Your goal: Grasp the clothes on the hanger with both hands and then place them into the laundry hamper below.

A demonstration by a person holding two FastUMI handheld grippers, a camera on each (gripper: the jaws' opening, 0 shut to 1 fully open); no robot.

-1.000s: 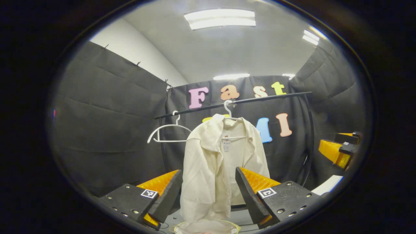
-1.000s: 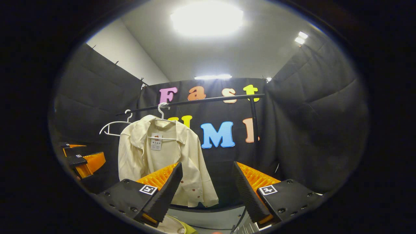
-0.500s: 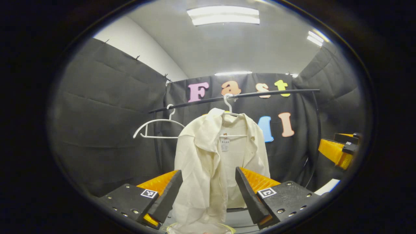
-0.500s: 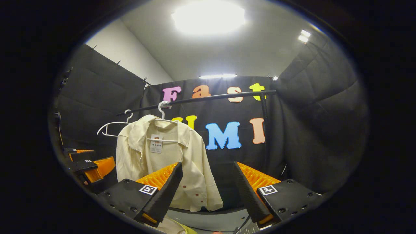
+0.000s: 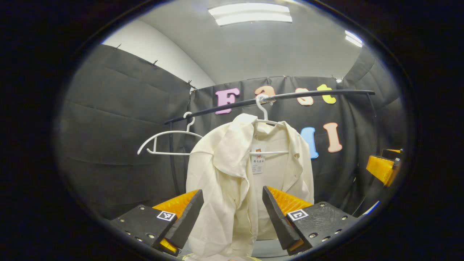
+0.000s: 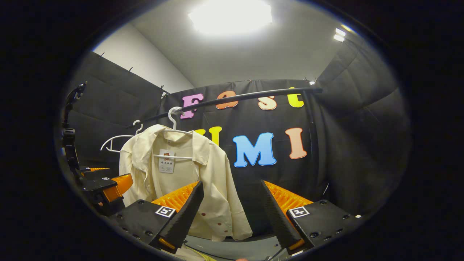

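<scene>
My left gripper [image 5: 232, 214] and right gripper [image 6: 230, 208], both spread wide, face the shirt [image 5: 246, 181] at centre frame; a single-layer pinch risks dragging the hanger [image 5: 266, 121] off the rail [image 5: 275, 98].

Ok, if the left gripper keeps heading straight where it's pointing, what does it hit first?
Most likely the cream shirt: it hangs between the open fingers of the left gripper, straight ahead. How far off it is cannot be judged here.

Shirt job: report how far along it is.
Nothing is done yet: the cream shirt hangs on its white hanger from the rail. In hand: the left gripper and right gripper are open, short of it. Left: grasp, lift off, lower into the hamper.
</scene>
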